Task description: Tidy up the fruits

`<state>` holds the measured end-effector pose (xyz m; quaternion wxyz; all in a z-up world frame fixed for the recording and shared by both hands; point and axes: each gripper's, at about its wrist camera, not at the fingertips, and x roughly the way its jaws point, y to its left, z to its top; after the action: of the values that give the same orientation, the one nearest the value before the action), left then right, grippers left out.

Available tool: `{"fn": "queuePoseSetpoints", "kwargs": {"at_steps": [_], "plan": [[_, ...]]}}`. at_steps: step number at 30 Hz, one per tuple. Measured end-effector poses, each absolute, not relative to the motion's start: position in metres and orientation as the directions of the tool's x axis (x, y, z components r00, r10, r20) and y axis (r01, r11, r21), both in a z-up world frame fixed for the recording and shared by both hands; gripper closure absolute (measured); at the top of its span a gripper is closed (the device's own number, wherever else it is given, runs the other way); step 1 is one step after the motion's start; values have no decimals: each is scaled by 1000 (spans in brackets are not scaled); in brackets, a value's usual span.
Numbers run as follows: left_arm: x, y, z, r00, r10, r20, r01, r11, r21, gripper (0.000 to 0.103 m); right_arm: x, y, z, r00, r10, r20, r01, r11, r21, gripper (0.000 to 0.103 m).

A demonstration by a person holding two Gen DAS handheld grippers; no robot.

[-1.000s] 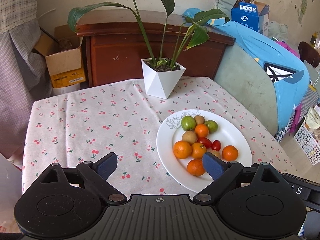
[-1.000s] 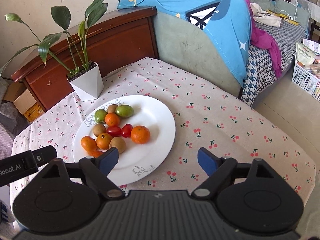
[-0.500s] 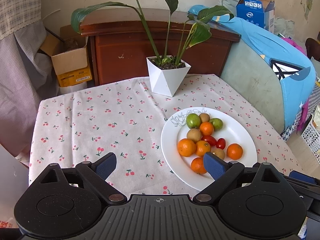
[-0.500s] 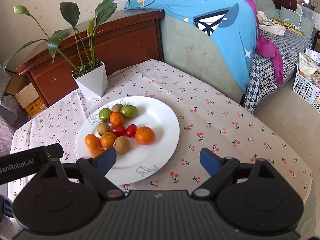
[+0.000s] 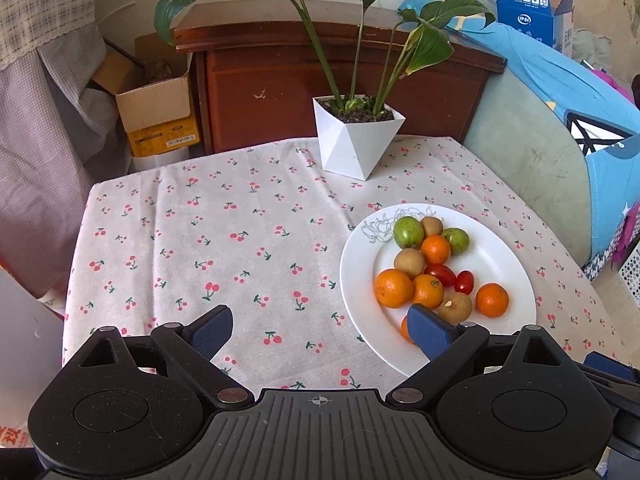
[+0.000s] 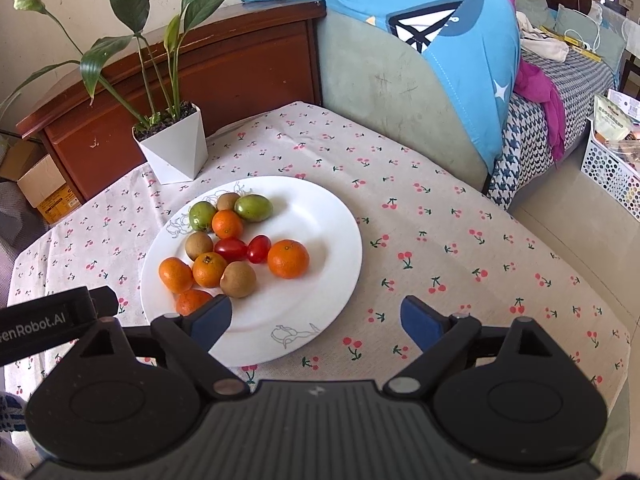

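Right now both my tongs are spread wide and hold nothing. Left gripper hangs over the near table edge, its right pad over the near rim of the plate. Right gripper hangs just in front of the plate, its left pad over the near rim.

Change over the last second: both views have slid a bit. In the left view the plate has shifted right and lower toward my right pad; in the right view plate and fruit have grown and sit closer. So I've been easing both tongs in. Nothing on the plate has moved.

Fruit: all on the plate, bunched on its left half. Oranges, three brown kiwis, two cherry tomatoes touching, two green fruits at the far side. One orange is half hidden behind my pad.

Kinds are mixed, not grouped. That fits a sort yet to run, or a gather onto the plate already finished. Can't tell which from this.

Beyond: plant pot at the far table edge, well apart from the plate.
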<state>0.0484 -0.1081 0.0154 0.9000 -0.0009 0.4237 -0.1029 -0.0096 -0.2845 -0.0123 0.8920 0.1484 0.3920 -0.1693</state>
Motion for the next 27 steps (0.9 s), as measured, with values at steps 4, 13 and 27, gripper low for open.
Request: {"fn": "queuePoseSetpoints", "kwargs": {"at_steps": [4,13,27], "plan": [[49,-109,13,622,-150,-769,173,984,-52,8,-8,-281,-13,634,-193,-749,408,906,112,12],[51,-115,8,618,-104,-779,178,984,10,8,-6,-279,-15,629,-203,-750,408,908,97,11],[52,-117,3,610,-71,-789,173,984,45,8,-5,-276,-16,627,-209,-751,404,911,84,10]]}}
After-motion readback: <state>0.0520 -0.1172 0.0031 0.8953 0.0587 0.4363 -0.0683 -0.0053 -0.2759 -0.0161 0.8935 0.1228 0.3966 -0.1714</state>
